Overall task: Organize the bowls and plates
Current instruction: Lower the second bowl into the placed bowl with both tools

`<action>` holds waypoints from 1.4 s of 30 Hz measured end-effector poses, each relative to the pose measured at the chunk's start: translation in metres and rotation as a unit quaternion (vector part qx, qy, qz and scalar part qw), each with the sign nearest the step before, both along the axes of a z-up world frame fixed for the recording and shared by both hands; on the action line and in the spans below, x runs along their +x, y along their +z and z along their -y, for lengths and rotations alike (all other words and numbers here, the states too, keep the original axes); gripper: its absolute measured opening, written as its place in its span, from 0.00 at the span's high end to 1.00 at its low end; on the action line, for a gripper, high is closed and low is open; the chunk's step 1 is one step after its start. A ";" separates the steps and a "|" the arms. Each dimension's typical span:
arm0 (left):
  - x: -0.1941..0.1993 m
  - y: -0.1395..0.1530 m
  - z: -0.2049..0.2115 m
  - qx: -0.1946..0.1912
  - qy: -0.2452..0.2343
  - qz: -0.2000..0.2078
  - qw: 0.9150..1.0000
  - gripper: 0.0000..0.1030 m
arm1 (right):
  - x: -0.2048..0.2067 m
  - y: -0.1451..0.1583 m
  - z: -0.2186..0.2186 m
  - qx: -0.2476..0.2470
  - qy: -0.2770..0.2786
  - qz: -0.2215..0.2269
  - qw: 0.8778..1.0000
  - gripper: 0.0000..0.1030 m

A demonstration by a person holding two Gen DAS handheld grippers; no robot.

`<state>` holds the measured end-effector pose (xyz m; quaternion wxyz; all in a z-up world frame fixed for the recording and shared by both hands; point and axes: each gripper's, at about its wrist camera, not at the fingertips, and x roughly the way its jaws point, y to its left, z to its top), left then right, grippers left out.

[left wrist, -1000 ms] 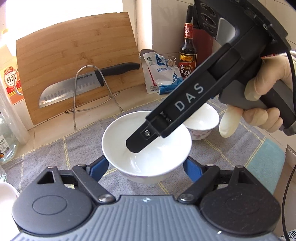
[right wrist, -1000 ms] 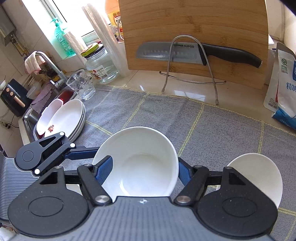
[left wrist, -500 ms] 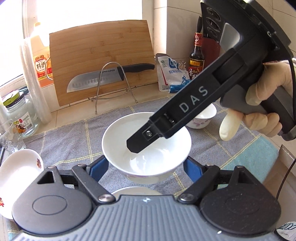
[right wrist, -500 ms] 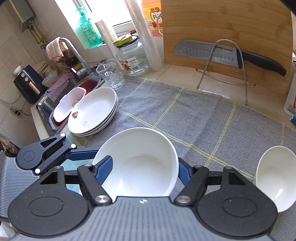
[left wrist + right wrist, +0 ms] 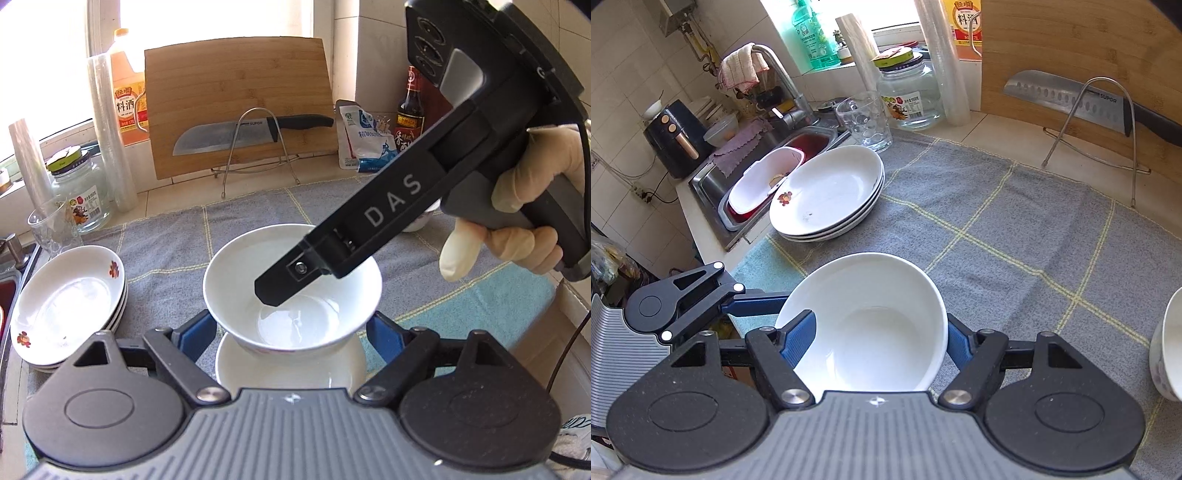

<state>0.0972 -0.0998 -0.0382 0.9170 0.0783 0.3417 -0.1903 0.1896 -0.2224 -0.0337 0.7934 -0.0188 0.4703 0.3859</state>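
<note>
Quick count: three bowls, the big one [image 5: 291, 295] dead center, another [image 5: 291, 365] under it at 6 o'clock, a third [image 5: 1167, 347] at 3. Three stacked plates [image 5: 70, 306] at 9. One knife [image 5: 251, 133], one cutting board [image 5: 236, 107] at 12, one jar [image 5: 79, 192], one glass [image 5: 50, 229] at 10.

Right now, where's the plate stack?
The plate stack sits at the left edge of the grey cloth beside the sink, with the drinking glass just behind it; in the left wrist view it is at lower left.
</note>
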 end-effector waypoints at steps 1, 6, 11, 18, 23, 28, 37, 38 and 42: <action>-0.002 -0.001 -0.001 0.000 0.002 -0.001 1.000 0.15 | -0.001 -0.001 -0.002 0.000 0.001 -0.001 1.000 0.24; -0.009 -0.006 -0.006 -0.002 0.006 -0.007 1.000 0.15 | -0.007 -0.008 -0.009 -0.005 0.003 -0.004 1.000 0.24; -0.013 -0.012 -0.010 -0.003 0.005 -0.015 1.000 0.15 | -0.011 -0.017 -0.012 -0.007 0.005 -0.010 1.000 0.24; -0.013 -0.019 -0.011 -0.003 0.003 -0.024 1.000 0.15 | -0.013 -0.025 -0.016 -0.014 0.006 -0.013 1.000 0.24; -0.012 -0.021 -0.011 -0.003 0.000 -0.028 1.000 0.15 | -0.012 -0.029 -0.016 -0.017 0.004 -0.016 1.000 0.24; -0.011 -0.023 -0.011 -0.002 -0.002 -0.031 1.000 0.15 | -0.011 -0.032 -0.016 -0.019 0.005 -0.016 1.000 0.24; -0.010 -0.025 -0.011 -0.002 0.000 -0.036 0.999 0.15 | -0.013 -0.033 -0.017 -0.025 0.012 -0.009 1.000 0.24; -0.009 -0.026 -0.010 -0.001 0.000 -0.036 0.999 0.15 | -0.013 -0.033 -0.018 -0.026 0.014 -0.008 1.000 0.24; -0.009 -0.028 -0.010 -0.001 0.000 -0.039 0.999 0.14 | -0.014 -0.034 -0.018 -0.027 0.019 -0.003 0.999 0.22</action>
